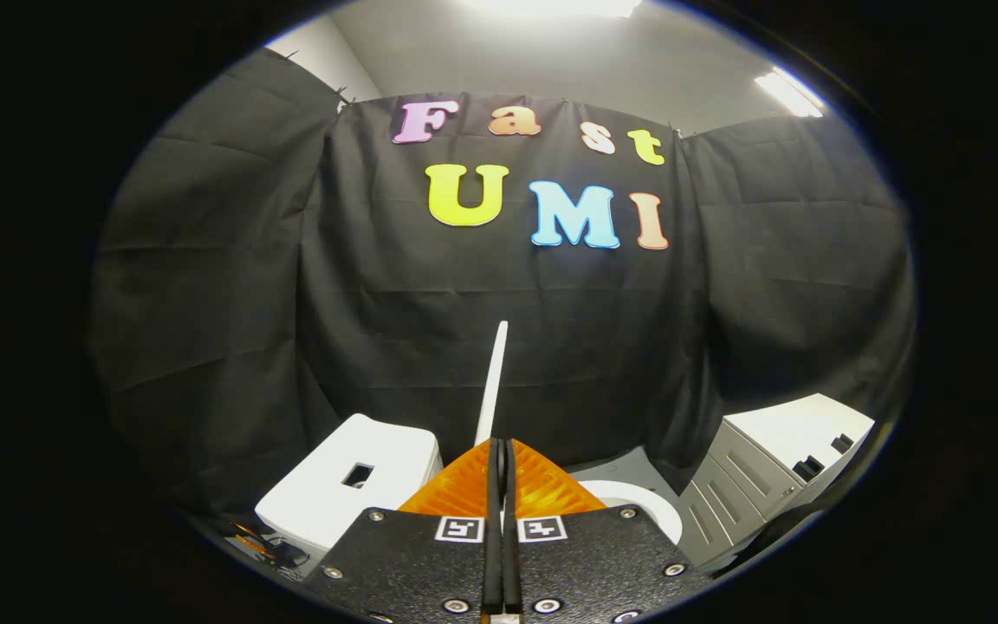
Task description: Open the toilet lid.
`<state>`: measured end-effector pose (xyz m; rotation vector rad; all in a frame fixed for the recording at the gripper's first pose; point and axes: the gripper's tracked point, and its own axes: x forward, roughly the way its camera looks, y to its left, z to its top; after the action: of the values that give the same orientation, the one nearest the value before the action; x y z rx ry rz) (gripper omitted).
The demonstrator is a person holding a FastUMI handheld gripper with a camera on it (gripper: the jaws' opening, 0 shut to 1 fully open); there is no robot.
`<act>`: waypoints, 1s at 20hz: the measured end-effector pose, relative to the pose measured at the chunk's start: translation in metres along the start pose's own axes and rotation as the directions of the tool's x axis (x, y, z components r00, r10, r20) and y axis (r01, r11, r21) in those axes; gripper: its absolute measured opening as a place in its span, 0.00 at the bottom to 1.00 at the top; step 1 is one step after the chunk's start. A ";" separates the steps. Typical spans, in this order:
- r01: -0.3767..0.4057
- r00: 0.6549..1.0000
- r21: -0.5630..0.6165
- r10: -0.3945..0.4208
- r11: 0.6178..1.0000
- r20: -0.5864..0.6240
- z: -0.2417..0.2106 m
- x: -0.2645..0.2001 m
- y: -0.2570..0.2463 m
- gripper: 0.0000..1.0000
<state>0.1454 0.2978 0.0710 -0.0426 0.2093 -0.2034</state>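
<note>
Fingers (499, 459) pinch the raised lid's (492, 386) thin edge; a slip could drop it onto the bowl (638, 503).

Black cloth wall (499, 347); white drawer cabinet (776, 468); 2 ceiling lights (789, 94).

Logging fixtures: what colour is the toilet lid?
White; the toilet lid stands edge-on, pinched between the gripper fingers, in the gripper view.

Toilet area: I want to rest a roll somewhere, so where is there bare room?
The tank top left of the fingers is flat and bare around its button. The cabinet top on the right is bare too. Between them it is crowded: the fingers pinch the raised lid over the seat.
</note>
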 end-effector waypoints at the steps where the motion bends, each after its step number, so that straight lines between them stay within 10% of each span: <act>1: -0.007 1.000 -0.009 0.007 1.000 0.005 0.000 -0.001 0.006 0.00; 20: -0.153 0.986 -0.202 0.164 0.967 0.039 0.002 -0.004 0.126 0.00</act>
<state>0.1664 0.4221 0.0660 -0.2285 0.1758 -0.0206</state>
